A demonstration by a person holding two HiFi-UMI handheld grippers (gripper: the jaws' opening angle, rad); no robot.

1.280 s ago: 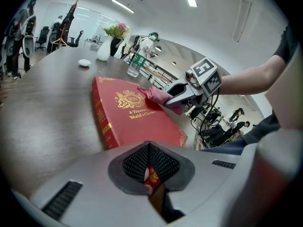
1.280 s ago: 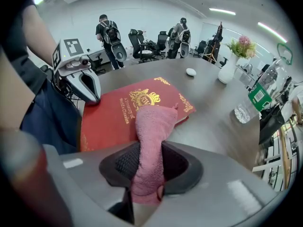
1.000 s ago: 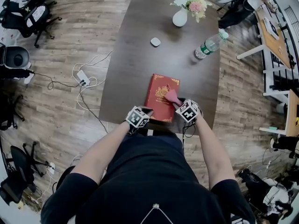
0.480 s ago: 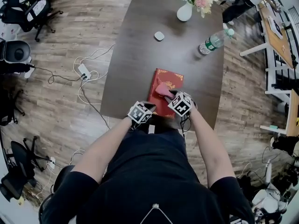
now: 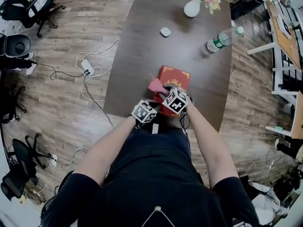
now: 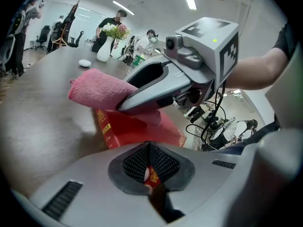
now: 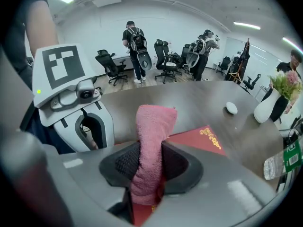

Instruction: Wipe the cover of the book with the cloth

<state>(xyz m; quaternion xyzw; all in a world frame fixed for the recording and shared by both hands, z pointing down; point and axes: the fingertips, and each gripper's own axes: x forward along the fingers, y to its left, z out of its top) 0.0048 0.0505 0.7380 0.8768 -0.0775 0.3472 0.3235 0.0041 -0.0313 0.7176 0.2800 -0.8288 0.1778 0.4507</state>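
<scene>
Red hardcover book point(image 5: 176, 81) with gold print lies flat on the dark brown oval desk point(image 5: 151, 56), at the near edge, right in front of me. My left claw point(image 5: 152, 106) is closed on the book's near edge: in the left gripper view a sliver of red cover with gold print sits pinched between the pads point(image 6: 150, 175), and the rest of the book point(image 6: 137, 130) runs away from the claw. My right claw point(image 5: 162, 91) is clamped on the pink terry cloth point(image 5: 155, 85). In the right gripper view the cloth point(image 7: 152, 126) stands up from between the closed jaws, and the book point(image 7: 204, 140) lies just beyond and below the right claw point(image 7: 147, 170).

From the head view the cloth sits over the book's left edge, about halfway up, and its free end pokes out past that edge over bare desk. The left gripper view shows the cloth point(image 6: 97, 90) held from the right by the right claw point(image 6: 158, 88), just above the cover. I cannot tell if it presses on the cover. The two claws are near each other, left one nearer to me.

Further back on the desk: small white round object point(image 5: 165, 31), white vase of flowers point(image 5: 192, 7), clear plastic water bottle with green label point(image 5: 221, 38) lying near the right edge, all well apart from the book.
</scene>
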